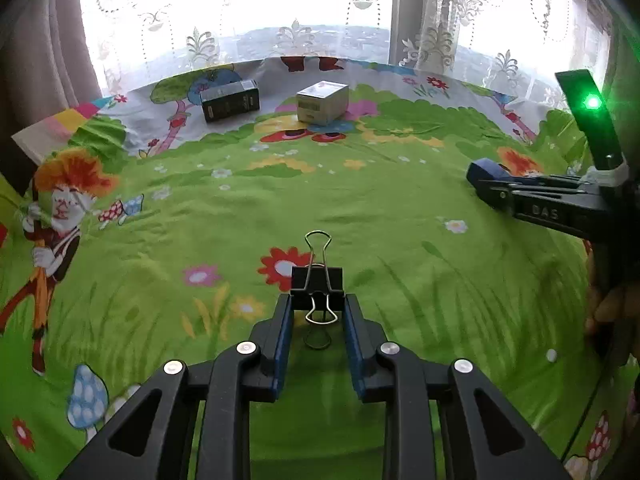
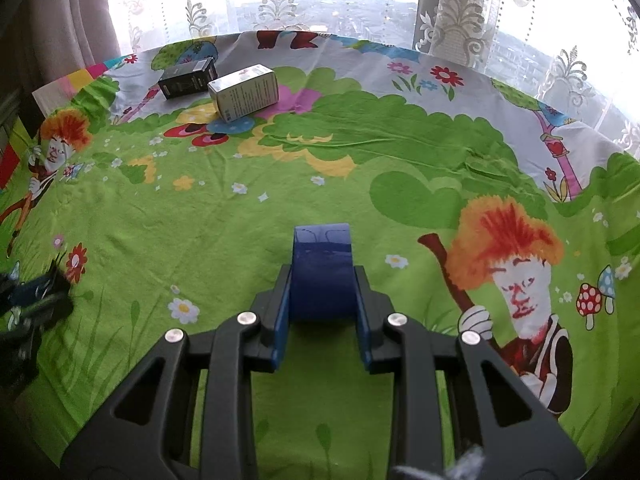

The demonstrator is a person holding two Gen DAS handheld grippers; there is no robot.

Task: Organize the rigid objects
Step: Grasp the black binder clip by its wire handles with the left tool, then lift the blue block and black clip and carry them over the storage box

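Two boxes lie at the far side of the tabletop (image 1: 320, 208), near the curtain (image 1: 280, 20): one box (image 1: 229, 101) on the left, the other box (image 1: 322, 101) just right of it, slightly apart.

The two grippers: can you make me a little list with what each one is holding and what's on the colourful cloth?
left gripper: shut on black metal binder clip
right gripper: shut on blue tape roll
far on cloth: black cardboard box, white cardboard box, apart
surface: green cartoon-print cloth
background: lace curtain
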